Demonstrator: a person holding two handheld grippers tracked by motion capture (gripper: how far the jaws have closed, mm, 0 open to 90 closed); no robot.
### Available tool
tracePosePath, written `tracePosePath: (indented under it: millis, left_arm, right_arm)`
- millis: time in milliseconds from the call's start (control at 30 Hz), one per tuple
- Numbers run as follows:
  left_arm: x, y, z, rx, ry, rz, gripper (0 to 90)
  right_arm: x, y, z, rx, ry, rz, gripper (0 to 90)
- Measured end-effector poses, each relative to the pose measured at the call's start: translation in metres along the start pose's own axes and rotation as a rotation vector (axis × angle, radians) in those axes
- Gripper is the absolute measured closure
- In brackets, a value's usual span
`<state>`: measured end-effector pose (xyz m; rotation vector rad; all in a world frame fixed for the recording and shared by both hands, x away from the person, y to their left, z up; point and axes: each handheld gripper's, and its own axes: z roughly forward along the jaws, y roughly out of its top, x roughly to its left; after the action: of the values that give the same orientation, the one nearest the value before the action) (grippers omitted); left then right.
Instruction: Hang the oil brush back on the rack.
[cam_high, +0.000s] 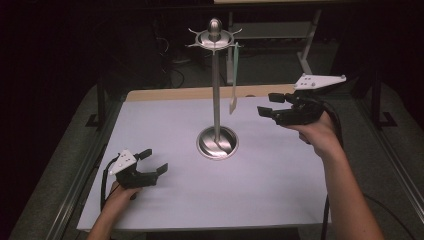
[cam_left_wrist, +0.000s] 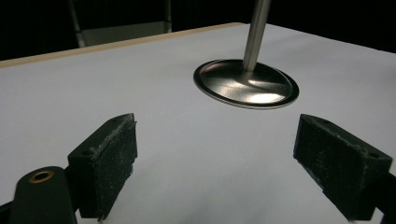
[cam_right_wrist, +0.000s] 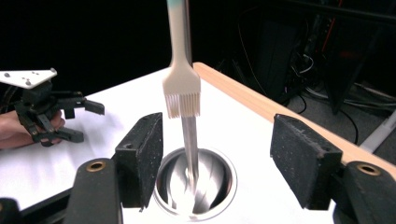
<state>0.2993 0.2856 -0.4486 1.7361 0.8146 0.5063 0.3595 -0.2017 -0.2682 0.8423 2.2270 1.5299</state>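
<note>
A metal stand (cam_high: 216, 95) rises from a round base (cam_high: 217, 143) at the table's middle, with hooks around its domed top. A pale brush (cam_high: 233, 82) hangs from a hook on its right side, bristles down. My right gripper (cam_high: 267, 104) hovers open just right of the brush, above the table, with nothing between its jaws. The right gripper view has the brush head (cam_right_wrist: 182, 93) hanging ahead of the gripper (cam_right_wrist: 218, 123), beyond its pads. My left gripper (cam_high: 154, 161) rests open near the front left, pointing toward the base (cam_left_wrist: 246, 84). Its jaws (cam_left_wrist: 215, 144) are empty.
The white table (cam_high: 175, 125) has a wooden strip along its far edge (cam_high: 165, 93). Metal frame rails (cam_high: 75, 185) run along both sides. Dark floor, cables and a shelf leg (cam_high: 309, 42) lie beyond the back edge.
</note>
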Motion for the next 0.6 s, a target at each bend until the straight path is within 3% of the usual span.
tracePosePath:
  millis: [400, 600]
  left_arm:
    - [0.0, 0.0, 0.0, -0.001, 0.001, -0.005, 13.0]
    - [0.0, 0.0, -0.001, 0.01, 0.0, 0.008, 13.1]
  right_arm:
    - [-0.007, -0.058, -0.001, 0.022, -0.034, 0.067, 30.1]
    - [-0.009, -0.096, -0.006, 0.043, -0.079, 0.1, 29.9]
